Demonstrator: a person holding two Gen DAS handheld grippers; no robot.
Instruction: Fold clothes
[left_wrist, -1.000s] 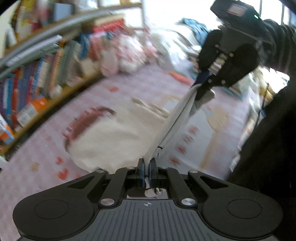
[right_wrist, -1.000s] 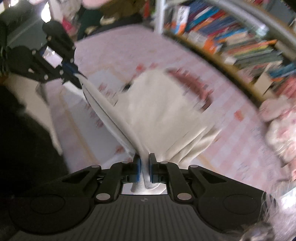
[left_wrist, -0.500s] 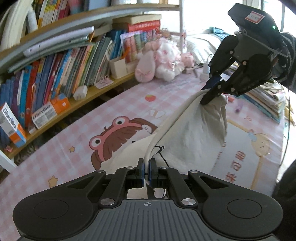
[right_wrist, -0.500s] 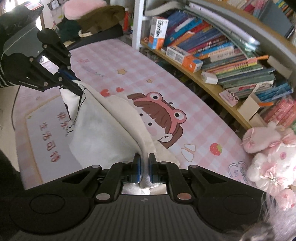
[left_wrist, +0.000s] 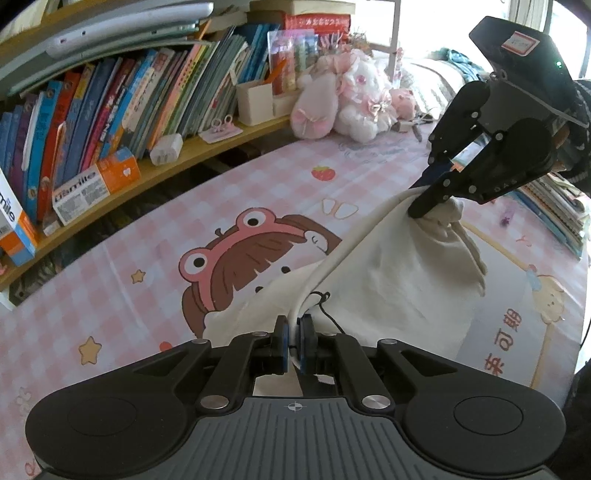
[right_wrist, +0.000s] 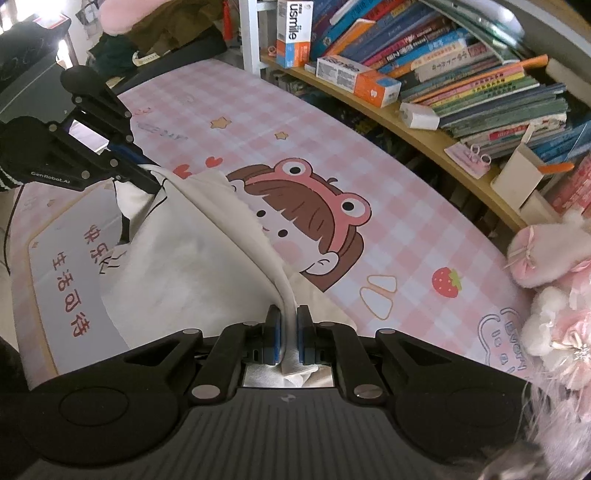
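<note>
A cream-white garment (left_wrist: 399, 273) hangs between both grippers over a pink checked table mat (left_wrist: 147, 266). My left gripper (left_wrist: 292, 338) is shut on one end of its thick hem. My right gripper (right_wrist: 287, 328) is shut on the other end of that hem. In the left wrist view the right gripper (left_wrist: 424, 201) pinches a bunched corner at the upper right. Seen from the right wrist, the left gripper (right_wrist: 153, 184) holds the cloth (right_wrist: 192, 266) at the upper left. The garment's lower part sags onto the mat, and a thin black cord dangles from it.
A low wooden shelf (left_wrist: 192, 155) full of books runs along the mat's far side, with boxes (left_wrist: 92, 181) and a white charger (left_wrist: 165, 147) on it. Pink plush toys (left_wrist: 347, 107) sit at the mat's end. A white panel with red characters (right_wrist: 70, 258) covers the mat's near part.
Both grippers have swung and steadied, still gripping the hem. The garment has come down from a taut raised stretch and now sags lower over the cartoon print.
</note>
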